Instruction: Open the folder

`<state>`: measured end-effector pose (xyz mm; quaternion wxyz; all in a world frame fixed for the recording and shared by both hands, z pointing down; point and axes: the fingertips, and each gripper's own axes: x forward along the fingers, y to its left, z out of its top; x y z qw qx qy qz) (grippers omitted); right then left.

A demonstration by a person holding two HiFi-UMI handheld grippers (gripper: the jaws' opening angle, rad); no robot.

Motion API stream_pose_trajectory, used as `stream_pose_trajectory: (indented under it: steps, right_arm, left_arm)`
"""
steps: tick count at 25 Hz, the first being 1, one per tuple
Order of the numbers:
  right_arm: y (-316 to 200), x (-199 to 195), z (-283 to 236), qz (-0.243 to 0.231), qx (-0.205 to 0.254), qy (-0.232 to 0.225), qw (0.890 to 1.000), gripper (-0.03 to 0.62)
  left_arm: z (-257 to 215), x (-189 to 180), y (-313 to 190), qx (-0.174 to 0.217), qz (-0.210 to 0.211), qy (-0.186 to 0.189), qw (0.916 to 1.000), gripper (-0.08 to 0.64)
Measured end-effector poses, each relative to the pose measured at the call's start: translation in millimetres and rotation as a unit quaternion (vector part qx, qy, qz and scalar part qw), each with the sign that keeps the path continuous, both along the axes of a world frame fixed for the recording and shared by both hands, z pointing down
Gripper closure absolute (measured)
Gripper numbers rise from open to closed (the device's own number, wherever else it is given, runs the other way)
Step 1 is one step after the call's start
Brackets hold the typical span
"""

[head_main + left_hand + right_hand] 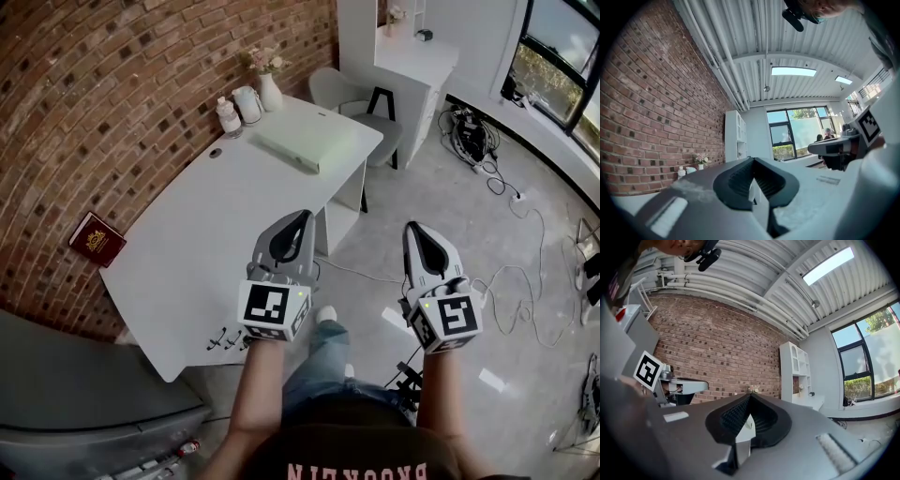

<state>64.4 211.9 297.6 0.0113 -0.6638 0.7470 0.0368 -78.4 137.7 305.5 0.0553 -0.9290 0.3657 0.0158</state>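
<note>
At the desk's (202, 248) far end the folder (305, 141) lies closed and untouched, while left gripper (304, 218) and right gripper (413, 229), jaws together and empty, hover well short of it, so the opening is all left to do

Red brick wall (112, 94) ran left of the jaws. White bench (187, 244) stood against it, ahead-left of the jaws. Grey chair (330, 89) and white shelf unit (412, 66) lay beyond. Grey floor (441, 187) ahead and right. Dark-framed windows (562, 42) far right. Ceiling strip light (793, 71) was lit.
</note>
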Motion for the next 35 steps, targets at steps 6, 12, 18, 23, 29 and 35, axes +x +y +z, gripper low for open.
stream_pose_trajectory:
  steps: [6,12,18,23,29,35]
  right_arm:
    - [-48.2,22.3,10.7,-0.002,-0.013,0.007,1.000,0.594]
    - [-117.6,51.3,15.1,-0.003,-0.023,0.010,1.000,0.594]
    - [-199.2,76.8,15.4,-0.002,-0.030,0.004,1.000,0.594]
    - [-265.5,90.2,19.5,0.003,-0.033,-0.009,0.999,0.594]
    - [-328.7,105.9,27.3,0.009,-0.044,-0.031,0.999,0.594]
    - [-370.5,108.0,41.9,-0.002,-0.063,-0.061,0.996,0.592]
  left_arm:
    - [4.1,17.6,-59.1,-0.005,-0.006,0.006,0.9999,0.565]
    - [11.4,42.0,-130.9,-0.020,-0.011,0.016,0.9996,0.564]
    - [14.5,61.3,-208.3,-0.025,-0.018,0.015,0.9994,0.564]
    - [18.6,64.1,-275.5,-0.029,-0.026,0.013,0.9992,0.564]
    - [23.1,62.3,-334.1,-0.038,-0.041,0.018,0.9983,0.564]
    - [36.1,51.8,-368.3,-0.055,-0.058,0.020,0.9966,0.563]
